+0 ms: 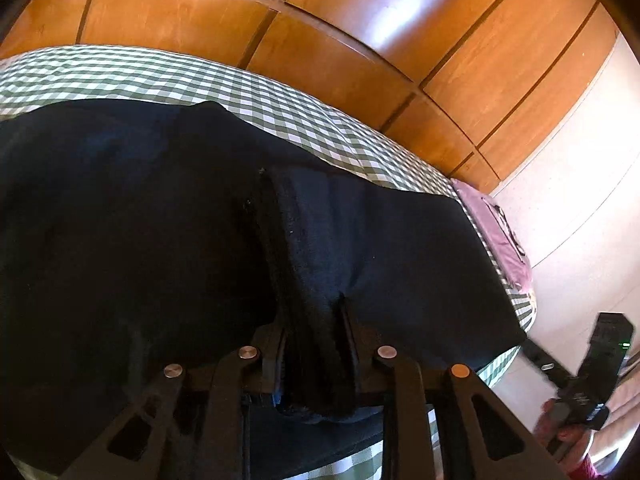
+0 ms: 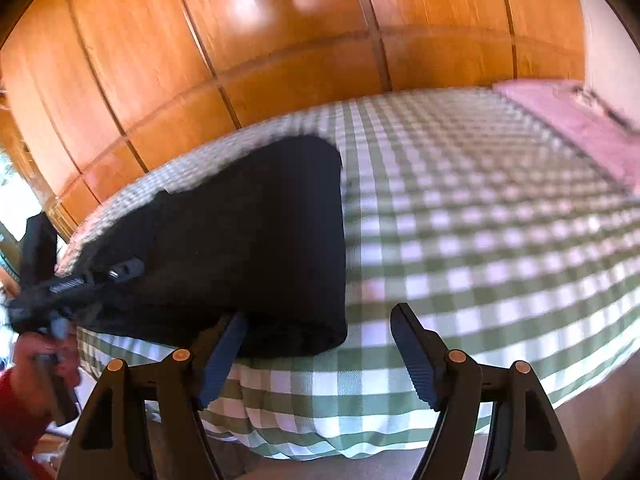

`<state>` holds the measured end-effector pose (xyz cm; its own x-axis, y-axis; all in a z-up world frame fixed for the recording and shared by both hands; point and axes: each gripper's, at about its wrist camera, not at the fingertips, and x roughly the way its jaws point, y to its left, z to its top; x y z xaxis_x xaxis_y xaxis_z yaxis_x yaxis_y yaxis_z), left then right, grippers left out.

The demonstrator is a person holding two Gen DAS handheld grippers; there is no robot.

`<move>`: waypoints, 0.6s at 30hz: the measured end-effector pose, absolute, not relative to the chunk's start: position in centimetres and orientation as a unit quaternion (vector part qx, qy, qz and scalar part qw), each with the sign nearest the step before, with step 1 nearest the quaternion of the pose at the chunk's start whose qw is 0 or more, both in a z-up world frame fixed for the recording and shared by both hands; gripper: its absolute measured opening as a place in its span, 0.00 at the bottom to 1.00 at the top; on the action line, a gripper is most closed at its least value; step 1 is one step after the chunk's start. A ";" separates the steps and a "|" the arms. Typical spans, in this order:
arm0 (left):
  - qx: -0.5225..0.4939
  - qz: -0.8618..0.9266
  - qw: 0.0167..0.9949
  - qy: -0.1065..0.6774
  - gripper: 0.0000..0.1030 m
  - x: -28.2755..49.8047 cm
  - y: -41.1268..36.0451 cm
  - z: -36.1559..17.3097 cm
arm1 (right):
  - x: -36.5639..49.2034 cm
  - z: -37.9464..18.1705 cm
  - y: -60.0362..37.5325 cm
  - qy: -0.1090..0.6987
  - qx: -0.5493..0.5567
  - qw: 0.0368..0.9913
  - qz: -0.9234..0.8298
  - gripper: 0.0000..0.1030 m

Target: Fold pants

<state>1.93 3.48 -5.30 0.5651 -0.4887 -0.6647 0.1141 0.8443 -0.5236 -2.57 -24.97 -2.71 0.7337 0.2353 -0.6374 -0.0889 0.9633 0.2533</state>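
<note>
My left gripper (image 1: 312, 344) pinched a bunched fold at the near edge of the dark pants (image 1: 140, 220) on the checked bed cover (image 2: 480, 240), while my right gripper (image 2: 320, 344) hung spread just beside their right edge.

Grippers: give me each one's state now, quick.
Left gripper: shut on a bunched fold of the dark pants.
Right gripper: open, holding nothing, at the pants' near corner over the checked sheet.

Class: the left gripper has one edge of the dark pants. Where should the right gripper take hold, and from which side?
Grip the near corner of the pants, coming in from the bed's front edge: it lies flat right before the open right gripper.
</note>
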 end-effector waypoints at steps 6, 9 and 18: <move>-0.210 -0.174 0.863 0.425 0.23 2.3 3.0 -4.5 | -1.6 2.3 -24.5 0.267 0.063 0.957 0.098 0.66; -0.202 -0.172 0.866 0.424 0.23 1.8 3.1 -4.4 | 1.9 2.5 -22.2 0.276 0.013 0.956 0.096 0.41; -0.178 -0.157 0.878 0.416 0.23 2.7 2.8 -4.8 | 12.5 -2.7 -20.3 0.372 0.055 0.923 0.083 0.28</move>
<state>2.67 2.77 -4.79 0.6040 -0.4245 -0.6745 0.1281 0.8870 -0.4436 12.51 -20.31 -2.67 0.7097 0.1935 -0.6774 -0.1111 0.9803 0.1635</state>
